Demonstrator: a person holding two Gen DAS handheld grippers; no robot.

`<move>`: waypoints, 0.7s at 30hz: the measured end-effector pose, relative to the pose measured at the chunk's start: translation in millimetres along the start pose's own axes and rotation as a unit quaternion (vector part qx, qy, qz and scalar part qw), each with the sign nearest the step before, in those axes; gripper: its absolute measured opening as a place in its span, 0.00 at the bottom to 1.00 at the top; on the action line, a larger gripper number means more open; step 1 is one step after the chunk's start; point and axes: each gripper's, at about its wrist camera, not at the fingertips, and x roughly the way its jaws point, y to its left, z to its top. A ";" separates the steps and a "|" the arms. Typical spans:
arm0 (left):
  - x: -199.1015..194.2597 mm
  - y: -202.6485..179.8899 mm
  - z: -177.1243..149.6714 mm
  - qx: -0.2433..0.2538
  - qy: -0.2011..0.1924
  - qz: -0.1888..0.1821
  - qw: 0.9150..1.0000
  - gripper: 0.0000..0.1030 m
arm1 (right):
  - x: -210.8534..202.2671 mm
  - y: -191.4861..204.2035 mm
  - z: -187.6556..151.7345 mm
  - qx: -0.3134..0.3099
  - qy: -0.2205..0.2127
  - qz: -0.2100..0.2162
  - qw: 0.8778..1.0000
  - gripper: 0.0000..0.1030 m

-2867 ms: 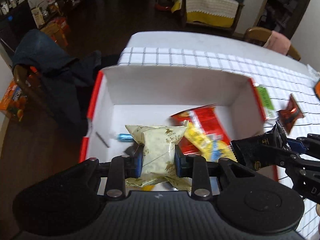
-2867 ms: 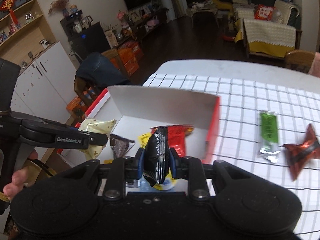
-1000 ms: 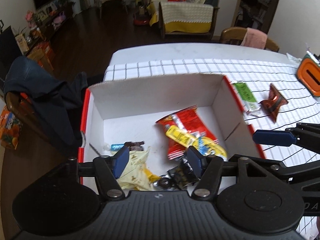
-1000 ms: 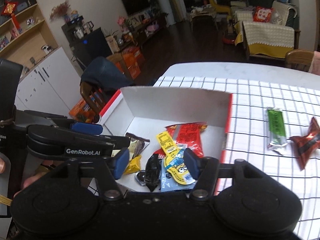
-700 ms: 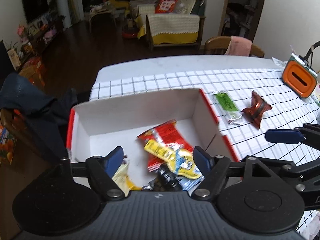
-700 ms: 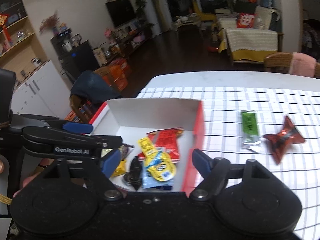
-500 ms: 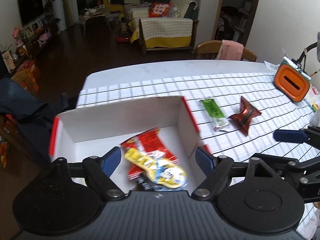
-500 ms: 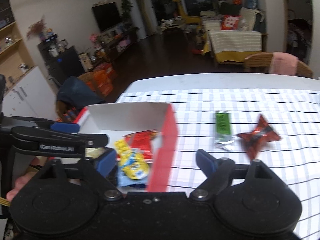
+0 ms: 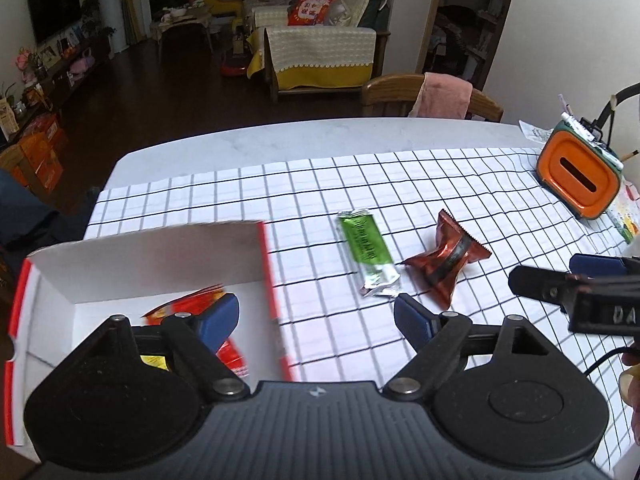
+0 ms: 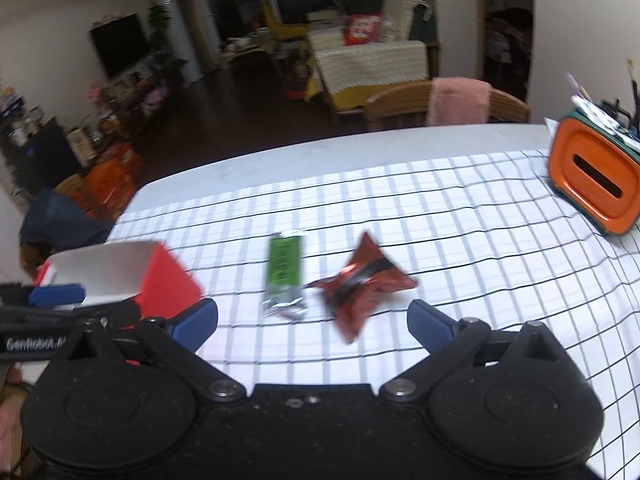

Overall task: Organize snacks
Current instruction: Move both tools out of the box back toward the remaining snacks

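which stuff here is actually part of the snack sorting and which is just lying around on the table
Part of the job:
- green snack bar, loose on the checked cloth
- red twisted wrapper, beside the bar
- white box with red edges
- red snack packet already in the box

Just lying about:
- orange holder with pens
- pink towel on a wooden chair

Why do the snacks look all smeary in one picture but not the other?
Right wrist view: the green bar and red wrapper are smeared by motion blur, grid lines too. Left wrist view: they look sharper, only the box edge blurs. Both views bend the table's edge, fisheye style.
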 end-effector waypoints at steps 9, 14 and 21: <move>44.4 -35.8 24.0 -0.030 0.027 0.054 0.998 0.82 | 58.9 -61.5 26.4 0.104 0.041 -0.021 0.993 0.97; 60.2 -40.9 29.3 -0.040 0.034 0.079 0.995 0.82 | 101.5 -70.8 28.3 0.139 0.075 -0.028 0.987 0.94; 65.5 -44.8 46.4 -0.050 0.037 0.097 0.993 0.82 | 144.3 -73.1 23.1 0.191 0.116 -0.038 0.974 0.87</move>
